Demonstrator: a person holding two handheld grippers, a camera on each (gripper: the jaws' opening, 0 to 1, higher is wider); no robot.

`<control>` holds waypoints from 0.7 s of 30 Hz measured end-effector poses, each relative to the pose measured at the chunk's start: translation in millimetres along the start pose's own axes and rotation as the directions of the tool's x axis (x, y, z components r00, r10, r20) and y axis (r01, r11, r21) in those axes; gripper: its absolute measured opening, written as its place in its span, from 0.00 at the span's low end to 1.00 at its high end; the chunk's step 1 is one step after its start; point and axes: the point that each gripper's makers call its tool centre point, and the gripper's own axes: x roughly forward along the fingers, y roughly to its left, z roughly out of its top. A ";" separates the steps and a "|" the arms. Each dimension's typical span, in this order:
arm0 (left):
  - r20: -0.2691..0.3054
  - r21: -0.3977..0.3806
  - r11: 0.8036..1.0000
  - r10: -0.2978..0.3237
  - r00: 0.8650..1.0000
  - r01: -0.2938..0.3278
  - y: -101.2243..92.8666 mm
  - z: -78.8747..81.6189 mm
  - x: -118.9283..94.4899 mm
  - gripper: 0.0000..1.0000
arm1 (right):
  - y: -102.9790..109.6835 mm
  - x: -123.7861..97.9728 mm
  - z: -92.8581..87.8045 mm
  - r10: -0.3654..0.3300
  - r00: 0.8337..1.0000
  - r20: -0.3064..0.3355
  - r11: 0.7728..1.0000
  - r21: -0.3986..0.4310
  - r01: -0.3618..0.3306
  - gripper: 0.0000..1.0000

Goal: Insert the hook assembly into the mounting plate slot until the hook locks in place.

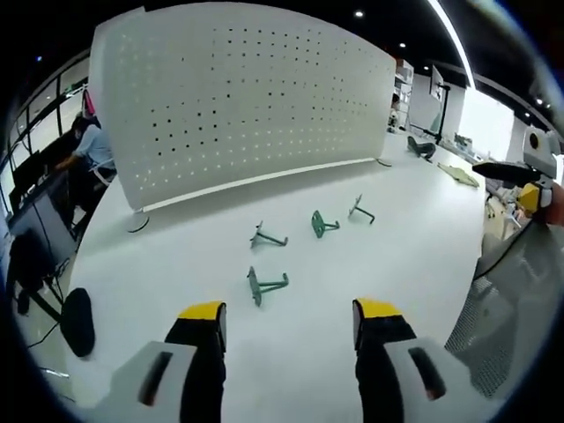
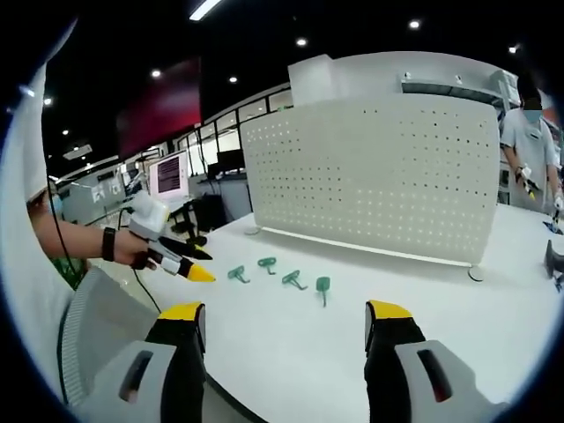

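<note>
Both grippers hang over the white tabletop (image 1: 352,264), jaws apart and carrying nothing. Left gripper (image 1: 291,322) looks down on four small green metal hooks (image 1: 264,284) lying loose, well apart from each other, in front of the white perforated mounting panel (image 1: 247,97) standing upright at the far edge. Right gripper (image 2: 286,326) sees the same row of hooks (image 2: 291,279) from the side, with the left gripper's yellow tips (image 2: 198,273) hovering just beside them. Best play, I'd say: take the nearest hook by its stem, leaving the plate end free, then square it to a hole. Nothing blocks the panel. A black pad (image 1: 77,322), possibly a mouse, sits at the table's edge; people stand beyond.
</note>
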 end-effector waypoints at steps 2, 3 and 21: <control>0.000 0.004 1.000 0.003 1.000 -0.003 2.0 -0.2 3.1 0.58 | 0.5 0.4 0.1 0.001 1.000 0.000 1.000 -0.001 -0.001 0.75; 0.000 0.001 1.000 0.006 1.000 -0.006 3.4 -0.4 4.9 0.57 | 1.1 0.7 0.1 0.002 1.000 0.000 1.000 0.000 -0.002 0.75; -0.041 0.015 0.999 0.037 0.998 -0.036 19.7 -8.5 28.1 0.36 | 2.2 2.4 -2.5 0.013 1.000 -0.016 1.000 0.003 -0.012 0.74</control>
